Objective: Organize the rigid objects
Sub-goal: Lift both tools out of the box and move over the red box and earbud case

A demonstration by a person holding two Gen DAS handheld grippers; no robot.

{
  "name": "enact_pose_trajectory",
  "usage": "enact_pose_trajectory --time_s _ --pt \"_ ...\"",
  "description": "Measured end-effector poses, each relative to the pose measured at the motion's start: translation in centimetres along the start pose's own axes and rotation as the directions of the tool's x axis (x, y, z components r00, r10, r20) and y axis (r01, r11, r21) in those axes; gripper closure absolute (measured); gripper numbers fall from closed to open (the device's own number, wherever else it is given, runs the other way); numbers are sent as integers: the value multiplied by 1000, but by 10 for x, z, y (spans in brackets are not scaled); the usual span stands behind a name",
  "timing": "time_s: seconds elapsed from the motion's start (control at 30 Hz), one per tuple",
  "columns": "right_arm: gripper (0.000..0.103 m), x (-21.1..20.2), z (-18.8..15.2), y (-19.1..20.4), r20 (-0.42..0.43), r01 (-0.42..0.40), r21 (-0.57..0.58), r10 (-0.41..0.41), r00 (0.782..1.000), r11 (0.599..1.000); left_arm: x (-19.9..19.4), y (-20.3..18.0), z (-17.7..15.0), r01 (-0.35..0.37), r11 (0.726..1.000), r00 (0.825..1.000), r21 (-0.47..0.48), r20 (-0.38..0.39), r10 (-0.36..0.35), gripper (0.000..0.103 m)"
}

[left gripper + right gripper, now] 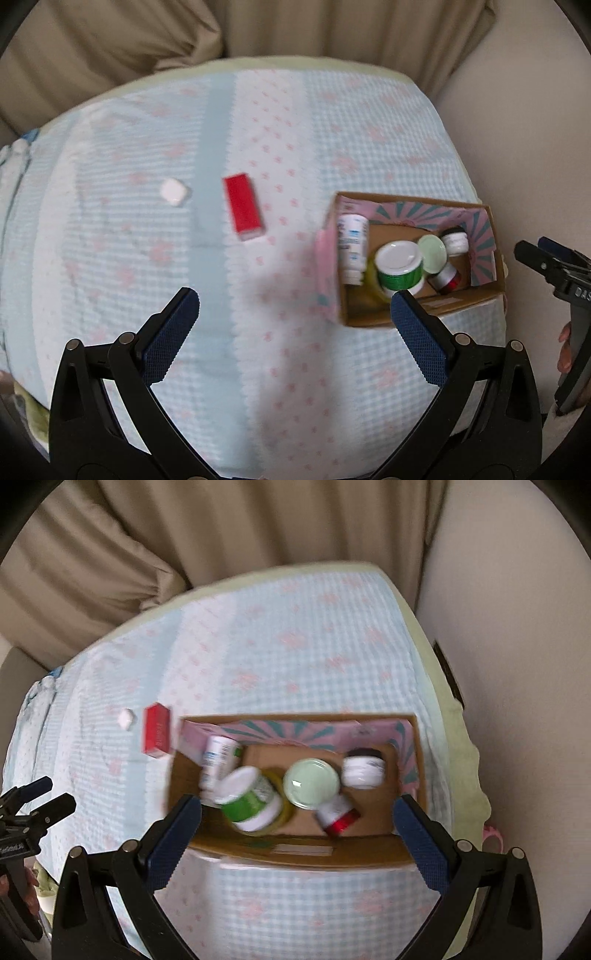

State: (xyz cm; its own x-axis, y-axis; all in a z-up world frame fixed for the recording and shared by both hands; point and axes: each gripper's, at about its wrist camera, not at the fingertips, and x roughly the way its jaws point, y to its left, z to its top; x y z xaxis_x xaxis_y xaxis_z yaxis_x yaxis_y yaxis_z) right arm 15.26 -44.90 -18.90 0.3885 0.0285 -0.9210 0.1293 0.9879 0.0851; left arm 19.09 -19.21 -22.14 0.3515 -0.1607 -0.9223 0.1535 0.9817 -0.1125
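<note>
Both the left gripper (295, 306) and right gripper (297, 812) gape wide, empty. The red box (243, 207) and white piece (173, 191) lie on open cloth left of the cardboard box (295, 853), which sits near the bed's right edge. Its jars' labels are blurred.

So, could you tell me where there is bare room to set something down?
Bare cloth in front of the red box and white piece, left of the cardboard box. The box's left and middle are crowded with jars; only its near-right corner floor looks bare.

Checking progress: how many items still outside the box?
2. Red box and small white item, both on the cloth left of the cardboard box. Nothing else visible outside.
</note>
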Motion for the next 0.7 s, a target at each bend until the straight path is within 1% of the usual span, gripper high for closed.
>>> enact_pose_trajectory --time_s 0.17,0.3,0.43,0.5,0.63,0.7 --pt "0 -35 -5 62 60 -14 -54 17 998 998 -39 45 -9 -10 1000 998 -25 55 12 0" --pt "0 -53 -9 116 96 9 -84 -1 995 996 -66 85 -16 -14 1000 996 -16 87 16 0" --pt "0 -60 -13 162 106 11 -85 -2 994 996 -87 122 -22 -16 1000 994 -2 104 16 0" --pt "0 -61 -15 185 106 4 -84 5 994 996 -94 143 -23 -14 1000 994 8 111 13 0" --pt "0 -60 -19 229 115 15 -80 -6 993 997 -104 179 -24 -20 999 991 30 136 16 0" --pt "0 -59 -21 250 119 17 -74 -8 993 997 -108 199 -22 -7 999 989 41 150 1 0"
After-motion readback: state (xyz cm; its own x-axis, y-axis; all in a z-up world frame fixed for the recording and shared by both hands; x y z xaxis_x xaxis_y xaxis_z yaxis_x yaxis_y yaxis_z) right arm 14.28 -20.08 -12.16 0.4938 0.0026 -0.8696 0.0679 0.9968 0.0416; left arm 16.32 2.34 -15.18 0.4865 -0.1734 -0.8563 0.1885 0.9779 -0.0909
